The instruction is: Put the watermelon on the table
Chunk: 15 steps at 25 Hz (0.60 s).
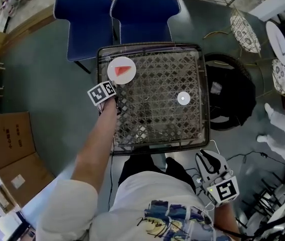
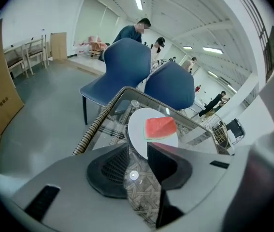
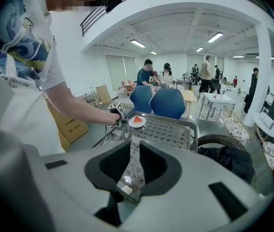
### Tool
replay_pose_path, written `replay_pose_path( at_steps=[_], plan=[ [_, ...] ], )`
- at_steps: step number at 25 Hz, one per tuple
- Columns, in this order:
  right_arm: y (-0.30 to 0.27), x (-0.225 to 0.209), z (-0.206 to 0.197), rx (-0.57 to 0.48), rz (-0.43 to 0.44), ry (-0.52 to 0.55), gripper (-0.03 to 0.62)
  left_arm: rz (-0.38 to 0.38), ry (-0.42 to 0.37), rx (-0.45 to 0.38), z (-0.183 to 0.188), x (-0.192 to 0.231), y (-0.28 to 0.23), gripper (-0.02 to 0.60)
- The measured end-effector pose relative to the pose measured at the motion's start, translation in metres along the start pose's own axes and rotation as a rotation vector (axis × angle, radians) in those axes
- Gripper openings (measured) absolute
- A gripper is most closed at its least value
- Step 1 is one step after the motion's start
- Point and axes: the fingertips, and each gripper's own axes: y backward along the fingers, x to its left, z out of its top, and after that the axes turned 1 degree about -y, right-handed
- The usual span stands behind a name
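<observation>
A wedge of red watermelon sits on a round white plate at the far left corner of a square, round-cornered tabletop of glass over woven cane lattice, edged with a braided rim. The left hand-held gripper is held low over that corner, its black jaws narrowly apart with nothing gripped and the plate's near edge just ahead of their tips. The right hand-held gripper hangs off the tabletop's near right corner beside the person's lap – its jaws also a narrow gap apart and empty. A small white disc lies well apart from the plate, with open lattice between them. Two blue moulded chairs stand against the far edge; grey floor opens to the left as far as the cardboard boxes, whose print is too small to read.
</observation>
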Motion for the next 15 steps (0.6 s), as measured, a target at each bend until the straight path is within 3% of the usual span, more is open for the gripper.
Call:
replay_pose_path(
  at_steps=[4,8,12,15],
  plan=[
    [0.004,-0.013,0.008,-0.043,0.039,0.031,0.064,-0.043,-0.013,-0.068,-0.002,-0.021,0.038,0.109],
    [0.006,-0.018,0.008,-0.114,0.124,0.075,0.064,-0.146,-0.022,-0.147,-0.007,-0.047,0.096,0.101],
    [0.013,-0.023,0.014,-0.159,0.186,0.126,0.061,-0.244,-0.077,-0.204,-0.026,-0.082,0.159,0.01],
    [0.021,-0.031,0.018,-0.199,0.237,0.18,0.047,-0.315,-0.119,-0.246,-0.047,-0.113,0.201,0.009]
  ],
)
